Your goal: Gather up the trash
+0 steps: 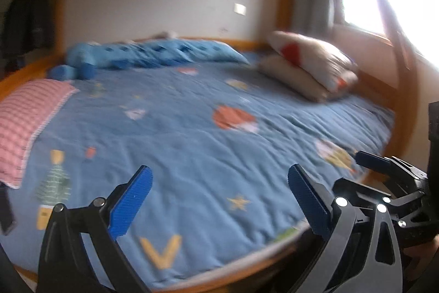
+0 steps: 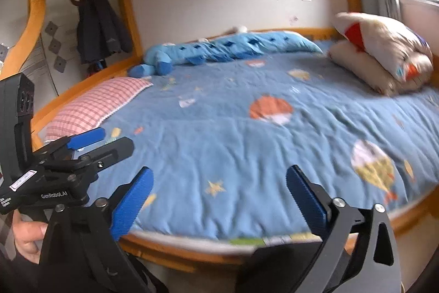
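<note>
Both grippers hover over the near edge of the bed (image 1: pixel 274 249), side by side and aimed across the quilt (image 1: pixel 192 133). Both views are motion-blurred.

Left gripper (image 1: pixel 219 199): jaws spread wide, nothing between the blue pads (image 1: pixel 131 205). Right gripper (image 2: pixel 219 199): the same, wide apart and empty. Each shows at the edge of the other's view, so you hold them close together, likely to survey the bed from one stance with both ready to pinch.

Trash: none can be picked out with certainty. One small pale scrap-like patch (image 2: pixel 187 102) lies on the quilt near the pink checked pillow (image 2: pixel 93 109); through the blur you cannot tell whether it is loose paper or part of the print. The other bright patches read as printed pattern (balloon, stars, letters).

The rest looks tidied: a blue plush toy (image 2: pixel 219 48) lies along the wall and two pillows (image 2: pixel 384 54) are stacked at the window end. No bin or bag is in sight.

This fits either a search for litter or a bed already cleared. Judgement: confirm what the pale patch is before committing a jaw.
</note>
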The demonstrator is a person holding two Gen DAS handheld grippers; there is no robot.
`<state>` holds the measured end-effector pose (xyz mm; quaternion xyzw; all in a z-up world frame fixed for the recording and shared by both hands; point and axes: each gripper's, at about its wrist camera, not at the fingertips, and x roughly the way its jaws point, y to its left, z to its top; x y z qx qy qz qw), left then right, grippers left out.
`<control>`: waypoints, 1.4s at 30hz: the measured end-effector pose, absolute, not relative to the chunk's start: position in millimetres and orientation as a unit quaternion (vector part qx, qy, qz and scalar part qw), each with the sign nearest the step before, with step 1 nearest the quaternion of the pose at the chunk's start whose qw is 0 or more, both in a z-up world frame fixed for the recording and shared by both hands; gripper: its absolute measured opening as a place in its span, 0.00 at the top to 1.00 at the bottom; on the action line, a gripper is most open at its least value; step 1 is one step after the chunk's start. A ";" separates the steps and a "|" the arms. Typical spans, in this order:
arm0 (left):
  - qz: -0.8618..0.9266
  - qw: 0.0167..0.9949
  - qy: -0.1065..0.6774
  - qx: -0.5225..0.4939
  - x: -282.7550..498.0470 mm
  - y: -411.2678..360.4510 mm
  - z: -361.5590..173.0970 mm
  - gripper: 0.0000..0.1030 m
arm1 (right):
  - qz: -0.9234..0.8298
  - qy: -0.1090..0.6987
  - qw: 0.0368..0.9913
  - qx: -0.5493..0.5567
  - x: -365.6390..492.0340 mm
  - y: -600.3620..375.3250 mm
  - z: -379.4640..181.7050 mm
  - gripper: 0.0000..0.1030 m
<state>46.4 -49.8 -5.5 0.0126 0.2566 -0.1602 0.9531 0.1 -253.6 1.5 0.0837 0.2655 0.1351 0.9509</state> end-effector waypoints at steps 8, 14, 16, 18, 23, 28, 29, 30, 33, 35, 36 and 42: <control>-0.086 0.976 0.201 -0.003 39.0 -8.4 25.9 0.04 | 0.150 0.190 0.969 0.053 10.5 -213.6 29.3 0.08; -0.066 0.980 0.186 -0.024 34.3 5.5 40.7 0.04 | 0.152 0.158 0.975 0.032 13.8 -199.2 46.6 0.08; -0.046 0.983 0.177 -0.024 31.4 8.3 44.6 0.04 | 0.152 0.151 0.976 0.034 14.1 -199.6 51.7 0.08; -0.032 0.985 0.167 -0.021 30.7 9.9 47.5 0.04 | 0.149 0.147 0.977 0.034 14.3 -201.2 54.8 0.08; -0.014 0.988 0.153 -0.023 28.7 17.9 57.6 0.04 | 0.145 0.149 0.978 0.032 15.1 -200.9 58.5 0.08; -0.033 0.992 0.115 -0.048 17.9 32.2 65.7 0.04 | 0.143 0.148 0.978 0.033 16.8 -201.2 60.7 0.08; -0.028 0.992 0.113 -0.048 15.9 32.6 67.4 0.04 | 0.143 0.149 0.978 0.034 17.5 -201.3 61.0 0.08; -0.021 0.992 0.113 -0.046 15.3 33.1 70.0 0.04 | 0.144 0.151 0.977 0.034 18.4 -201.0 60.9 0.08; -0.001 0.993 0.109 -0.038 13.0 34.8 75.5 0.04 | 0.148 0.155 0.976 0.038 18.8 -200.5 59.5 0.08; 0.003 0.994 0.105 -0.039 11.4 36.8 78.4 0.04 | 0.154 0.162 0.974 0.039 20.3 -199.5 58.5 0.08; 0.001 0.994 0.103 -0.040 10.4 37.3 79.7 0.04 | 0.154 0.162 0.974 0.039 20.7 -199.0 57.9 0.08; 0.016 0.994 0.101 -0.025 11.0 36.2 82.8 0.04 | 0.150 0.163 0.975 0.032 20.6 -196.3 56.7 0.08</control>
